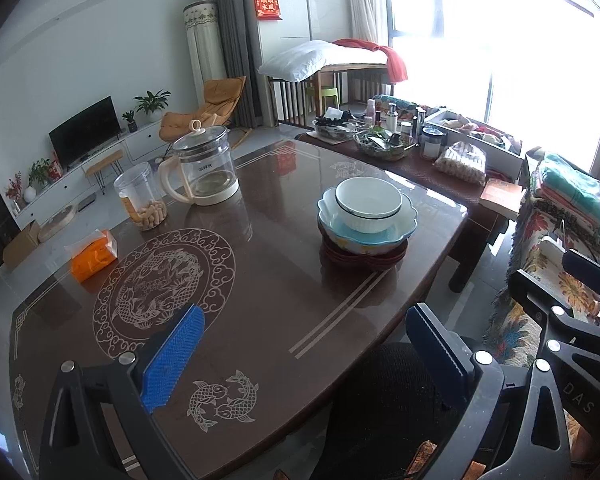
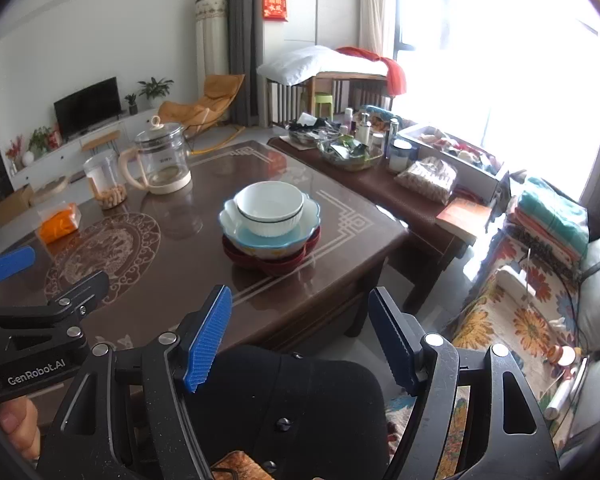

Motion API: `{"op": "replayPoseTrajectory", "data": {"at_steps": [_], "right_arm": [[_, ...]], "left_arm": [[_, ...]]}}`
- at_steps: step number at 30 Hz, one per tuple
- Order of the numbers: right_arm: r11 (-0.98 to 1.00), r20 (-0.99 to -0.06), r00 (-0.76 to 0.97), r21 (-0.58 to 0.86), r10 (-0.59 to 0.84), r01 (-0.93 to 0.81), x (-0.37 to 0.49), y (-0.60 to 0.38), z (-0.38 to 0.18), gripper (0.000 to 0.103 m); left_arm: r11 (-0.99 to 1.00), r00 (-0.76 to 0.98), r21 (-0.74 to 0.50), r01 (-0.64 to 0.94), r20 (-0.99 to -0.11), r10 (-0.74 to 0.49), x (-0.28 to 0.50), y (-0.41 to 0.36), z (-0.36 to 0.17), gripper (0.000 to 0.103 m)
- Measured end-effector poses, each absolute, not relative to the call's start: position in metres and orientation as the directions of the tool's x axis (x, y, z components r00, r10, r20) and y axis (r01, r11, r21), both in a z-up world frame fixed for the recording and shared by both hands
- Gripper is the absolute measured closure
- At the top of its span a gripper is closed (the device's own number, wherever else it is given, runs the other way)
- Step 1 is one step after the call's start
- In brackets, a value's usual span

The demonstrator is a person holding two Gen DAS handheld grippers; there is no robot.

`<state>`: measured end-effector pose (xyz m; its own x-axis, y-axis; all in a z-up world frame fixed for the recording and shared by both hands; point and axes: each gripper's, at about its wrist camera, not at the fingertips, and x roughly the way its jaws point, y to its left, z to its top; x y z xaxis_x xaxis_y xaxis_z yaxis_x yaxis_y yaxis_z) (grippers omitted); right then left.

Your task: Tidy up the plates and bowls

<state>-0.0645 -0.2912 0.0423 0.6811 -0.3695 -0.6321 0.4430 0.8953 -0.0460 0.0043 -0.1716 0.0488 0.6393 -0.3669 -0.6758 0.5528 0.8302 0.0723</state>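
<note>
Bowls and plates stood in one stack on the brown table (image 1: 260,280): a white bowl (image 1: 368,204) with a dark line under its rim sat inside a pale blue scalloped bowl (image 1: 366,226), and that bowl rested on dark red plates (image 1: 364,258). How many red plates lay there could not be told. Taking the stack as landmark, a glass kettle (image 1: 202,166) with a cream handle stood on the tabletop well to its left, and just left of the kettle was a clear jar (image 1: 140,196) holding tan snacks. An orange tissue pack (image 1: 94,254) lay nearer the table edge, left of the jar. Behind and right of the stack, a lower side table (image 2: 400,196) carried bottles and packets.

Well in front of the stack, short of the table's near edge, the left gripper (image 1: 304,352) had its blue pads spread wide apart with nothing between them. The right gripper (image 2: 300,336) hung beside it, likewise gaping and empty, over a black chair back (image 2: 292,404).
</note>
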Motion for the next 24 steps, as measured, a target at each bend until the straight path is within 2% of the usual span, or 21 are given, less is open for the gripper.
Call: {"op": "replayPoseTrajectory", "data": {"at_steps": [6, 11, 15, 18, 24], "right_arm": [[0.884, -0.612, 0.679, -0.074, -0.405, 0.461, -0.063, -0.291, 0.044, 0.027], [0.846, -0.585, 0.637, -0.179, -0.502, 0.503, -0.057, -0.287, 0.046, 0.025], [0.868, -0.573, 0.677, -0.134, -0.462, 0.478, -0.059, -0.287, 0.049, 0.025], [0.879, -0.556, 0.716, -0.059, -0.423, 0.473, -0.062, -0.295, 0.049, 0.025], [0.887, -0.557, 0.747, 0.037, -0.363, 0.460, -0.064, -0.306, 0.044, 0.020]], "left_arm": [[0.841, 0.621, 0.055, 0.539, -0.701, -0.352, 0.003, -0.180, 0.039, 0.003], [0.856, 0.631, 0.083, 0.510, -0.712, -0.307, 0.004, -0.181, 0.035, 0.003], [0.882, 0.657, 0.034, 0.470, -0.681, -0.323, 0.009, -0.169, 0.047, 0.003], [0.894, 0.697, 0.058, 0.444, -0.650, -0.303, 0.007, -0.165, 0.052, 0.003], [0.899, 0.684, 0.037, 0.437, -0.662, -0.305, 0.012, -0.164, 0.050, 0.003]]}}
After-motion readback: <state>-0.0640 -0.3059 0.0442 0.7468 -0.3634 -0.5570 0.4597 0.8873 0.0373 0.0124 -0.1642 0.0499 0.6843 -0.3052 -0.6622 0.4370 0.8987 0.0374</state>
